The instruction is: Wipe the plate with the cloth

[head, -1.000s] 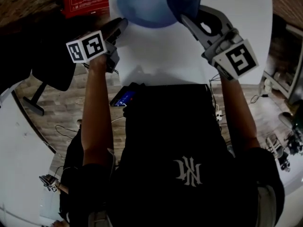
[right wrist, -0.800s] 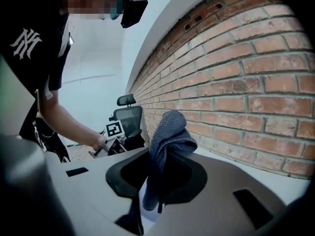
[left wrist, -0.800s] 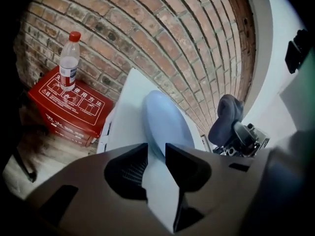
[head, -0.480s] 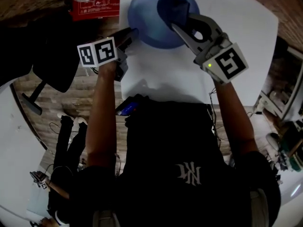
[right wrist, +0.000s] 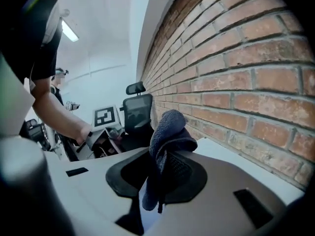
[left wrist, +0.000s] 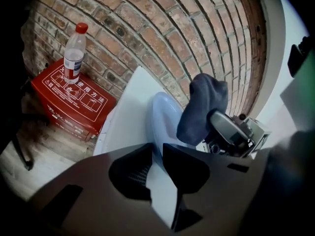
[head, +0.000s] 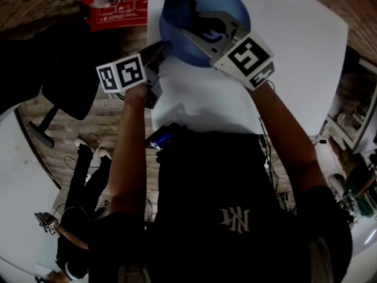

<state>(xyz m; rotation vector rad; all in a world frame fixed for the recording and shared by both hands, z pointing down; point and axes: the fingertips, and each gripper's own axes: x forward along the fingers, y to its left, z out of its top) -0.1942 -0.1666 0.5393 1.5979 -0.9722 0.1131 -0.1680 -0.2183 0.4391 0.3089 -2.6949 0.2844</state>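
A blue plate [head: 235, 7] lies on the white table [head: 294, 58] at its far side. My right gripper [head: 187, 22] is shut on a dark blue cloth [head: 178, 7] and holds it over the plate's left part. In the right gripper view the cloth [right wrist: 168, 127] bulges up from between the jaws [right wrist: 160, 159]. My left gripper [head: 162, 48] is at the plate's near-left rim. Its jaws [left wrist: 158, 154] have just been closing, and the plate's rim [left wrist: 165, 114] now sits pinched between the pads. The left gripper view also shows the cloth [left wrist: 202, 104] hanging above the plate.
A red box [head: 118, 7] with a water bottle [left wrist: 74, 53] on it stands on the floor left of the table, against a brick wall [left wrist: 162, 28]. A black office chair [head: 65, 69] is at the left. A dark device [head: 160, 135] lies at the table's near edge.
My right gripper has swung left and down with the cloth, from the plate's right side to its left part. The left gripper has stayed at the plate's rim.
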